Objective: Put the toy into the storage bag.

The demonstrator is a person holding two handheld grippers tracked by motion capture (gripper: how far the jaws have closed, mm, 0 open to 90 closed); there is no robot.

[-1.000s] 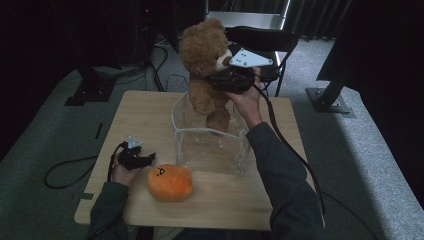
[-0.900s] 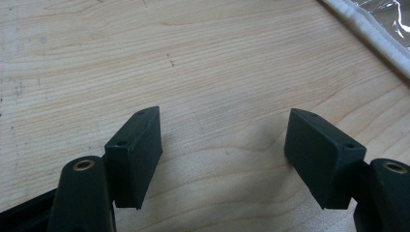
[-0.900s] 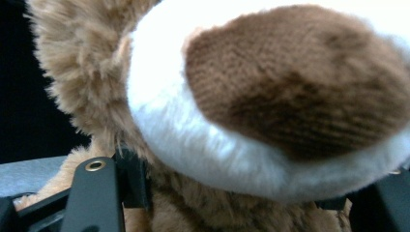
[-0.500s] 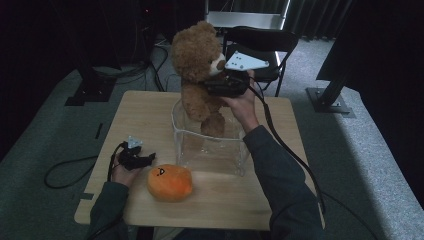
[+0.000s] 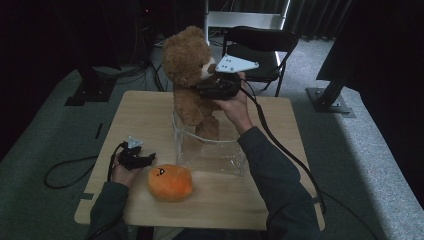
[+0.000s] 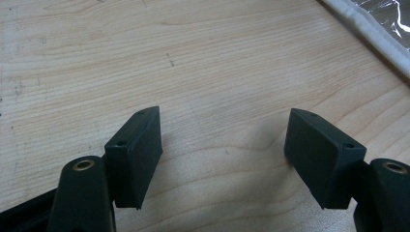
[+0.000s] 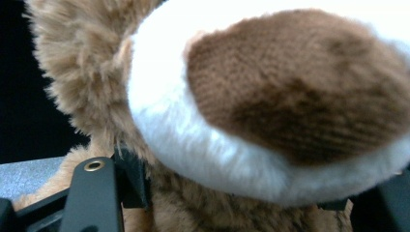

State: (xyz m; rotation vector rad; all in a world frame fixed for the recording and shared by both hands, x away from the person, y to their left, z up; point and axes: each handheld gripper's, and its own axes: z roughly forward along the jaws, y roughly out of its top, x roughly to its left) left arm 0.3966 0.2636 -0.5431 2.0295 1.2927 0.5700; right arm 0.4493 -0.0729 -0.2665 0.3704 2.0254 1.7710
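I have the right gripper (image 5: 207, 90) clamped on the teddy bear (image 5: 187, 75) just under its head, at the neck. In the right gripper view the white muzzle and brown nose (image 7: 300, 92) crowd the lens, so I can make out little of the jaw pads themselves; they are buried in the fur on either side of the neck. From the high view the bear hangs upright over the far left part of the clear plastic container (image 5: 212, 147), with its legs dipping inside the rim. How deep the feet sit I cannot tell, since the see-through wall blurs them and the light is dim.

My left gripper (image 5: 142, 160) rests on the wooden table (image 5: 280, 125) near the left edge, its jaws spread wide with nothing between them. In the left gripper view bare wood grain lies under the pads (image 6: 135, 154), and a corner of the container's white-edged base (image 6: 367, 29) is cut off at the top right.

An orange plush toy (image 5: 170, 182) lies on the near side of the table, just right of the left gripper and just in front of the container. Behind the table stands a black chair (image 5: 260, 50), mostly lost in the dark.
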